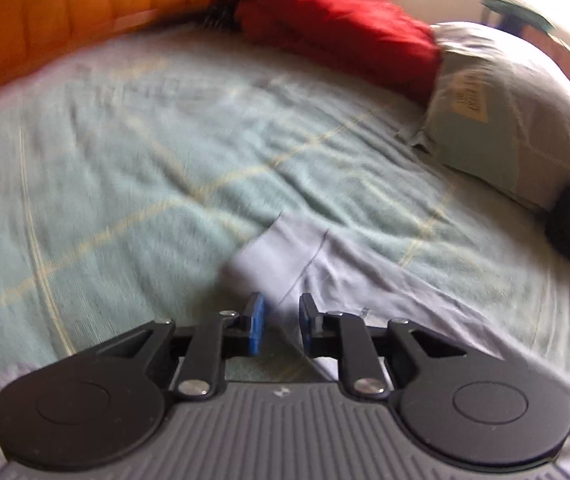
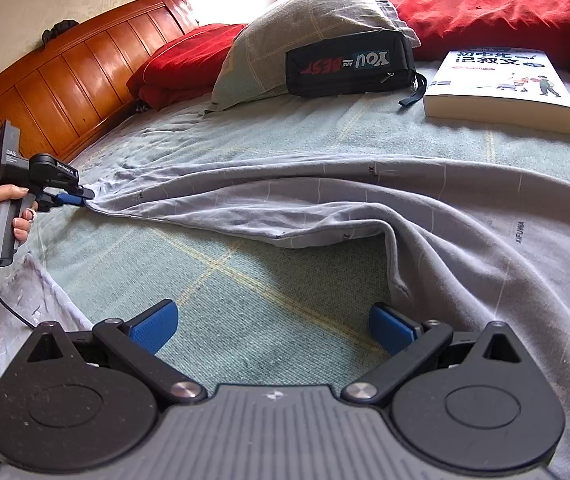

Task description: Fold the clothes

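The left tongs [image 2: 85, 201] are nearly closed and hold one end of the grey garment [image 2: 425, 232]. In the right wrist view, at the middle left of the frame, the blue tips bite the cloth where it gathers into a point, and the fabric runs from there in a stretched ridge toward the centre. In the left wrist view the same tongs [image 1: 281, 328] stand narrow with the pale cloth between the pads at the lower centre, although this picture is blurred. I judge that the end is held so that the garment can be pulled straight or carried over for a fold. A hand [image 2: 3, 210] in a white fluffy sleeve grips the handle.

The right tongs [image 2: 273, 326] are wide and hold nothing. They hang at the lower centre of the frame above a bare part of the green bed cover [image 2: 245, 320]. A folded edge of the garment lies just beside the right pad, not between the pads; probably this is the next place to grip.

Beyond, the garment spreads over the right half of the frame. At the top lie a grey pillow [image 2: 285, 28], a black pouch [image 2: 349, 68], a book [image 2: 501, 84] and red cushions [image 2: 493, 12], well apart from the tongs. The wooden headboard [image 2: 65, 76] is at the upper left.
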The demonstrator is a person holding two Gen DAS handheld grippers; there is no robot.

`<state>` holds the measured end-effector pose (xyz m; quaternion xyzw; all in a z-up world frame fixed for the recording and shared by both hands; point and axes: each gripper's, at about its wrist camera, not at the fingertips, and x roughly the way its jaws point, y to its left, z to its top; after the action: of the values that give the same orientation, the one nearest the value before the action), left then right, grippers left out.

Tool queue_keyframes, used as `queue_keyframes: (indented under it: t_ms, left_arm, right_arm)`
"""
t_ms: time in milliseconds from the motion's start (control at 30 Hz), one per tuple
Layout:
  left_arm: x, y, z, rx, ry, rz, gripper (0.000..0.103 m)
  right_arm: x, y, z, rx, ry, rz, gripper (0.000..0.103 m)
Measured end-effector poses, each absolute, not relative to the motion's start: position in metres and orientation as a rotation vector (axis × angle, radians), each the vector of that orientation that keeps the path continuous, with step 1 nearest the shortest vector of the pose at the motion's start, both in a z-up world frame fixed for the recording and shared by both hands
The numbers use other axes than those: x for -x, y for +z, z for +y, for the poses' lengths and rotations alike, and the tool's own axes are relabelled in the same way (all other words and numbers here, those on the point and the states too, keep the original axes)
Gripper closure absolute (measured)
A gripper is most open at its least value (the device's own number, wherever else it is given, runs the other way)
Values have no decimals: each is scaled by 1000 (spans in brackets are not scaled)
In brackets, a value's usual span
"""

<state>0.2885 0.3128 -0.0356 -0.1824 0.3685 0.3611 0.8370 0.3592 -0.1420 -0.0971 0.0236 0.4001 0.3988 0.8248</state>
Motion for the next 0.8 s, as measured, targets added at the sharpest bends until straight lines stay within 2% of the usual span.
queue_keyframes:
  t_ms: [100, 233, 533, 800]
  left_arm:
    - [-298, -20, 286, 230, 763, 763, 80]
    - [-318, -11, 248, 183, 568, 740, 67]
    - [-373, -36, 207, 162, 312, 816, 68]
    - [-346, -65, 215, 201, 322, 901, 66]
  right_arm:
    - [-359, -97, -142, -49, 848, 850, 0]
    - [-358, -97, -142, -49, 847, 850, 0]
    - [-359, -97, -144, -56, 851, 852, 0]
    - [-356, -97, -142, -41, 849, 849, 0]
